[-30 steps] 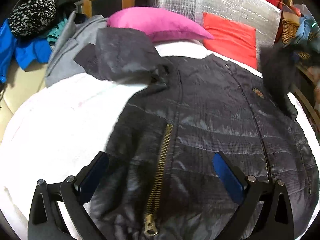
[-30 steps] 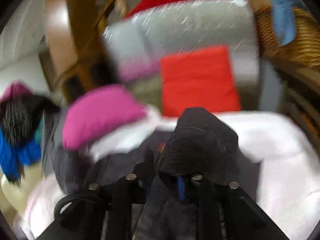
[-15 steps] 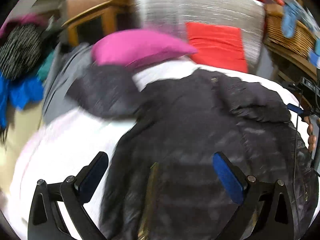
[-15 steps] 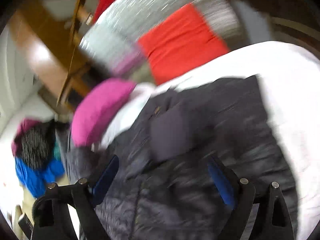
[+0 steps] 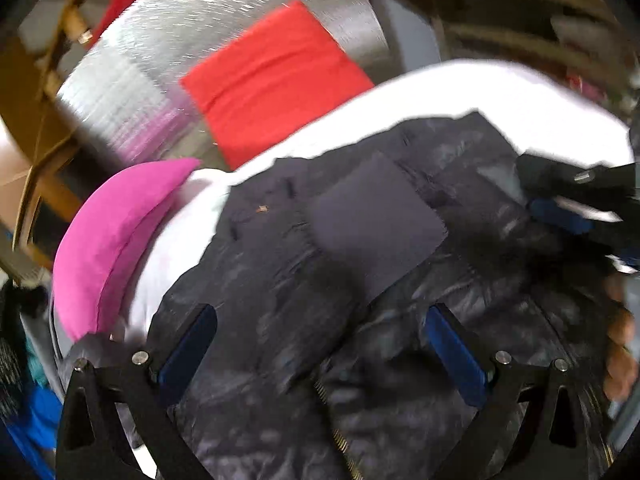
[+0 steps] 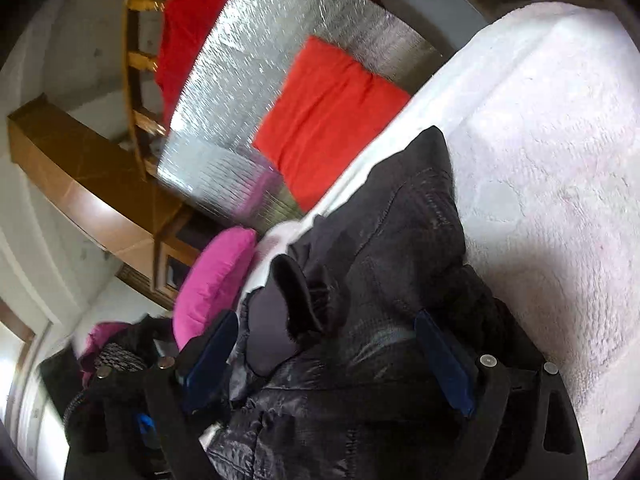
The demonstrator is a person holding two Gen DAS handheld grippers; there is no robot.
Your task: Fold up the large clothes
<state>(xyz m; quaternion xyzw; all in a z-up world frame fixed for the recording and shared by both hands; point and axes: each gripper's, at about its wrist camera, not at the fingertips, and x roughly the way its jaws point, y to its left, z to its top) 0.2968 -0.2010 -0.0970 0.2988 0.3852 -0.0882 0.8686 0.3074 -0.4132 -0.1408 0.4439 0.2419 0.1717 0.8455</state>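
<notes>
One black quilted jacket point(image 5: 280, 280) lies on the white bedcover point(image 6: 540, 160), a sleeve folded across its front, zip point(image 5: 344, 448) at the near edge. Left gripper point(image 5: 320, 356): jaws wide, holding nothing. Right gripper point(image 6: 332, 364): jaws wide, nothing gripped. Pink pillow point(image 5: 112, 240) and red cushion point(image 5: 276, 76) lie beyond.

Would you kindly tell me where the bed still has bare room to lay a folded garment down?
The widest free patch is the white blanket on the side of the black jacket away from the pink pillow, running up toward the red cushion. The pillow side is crowded: only a thin strip shows there.
</notes>
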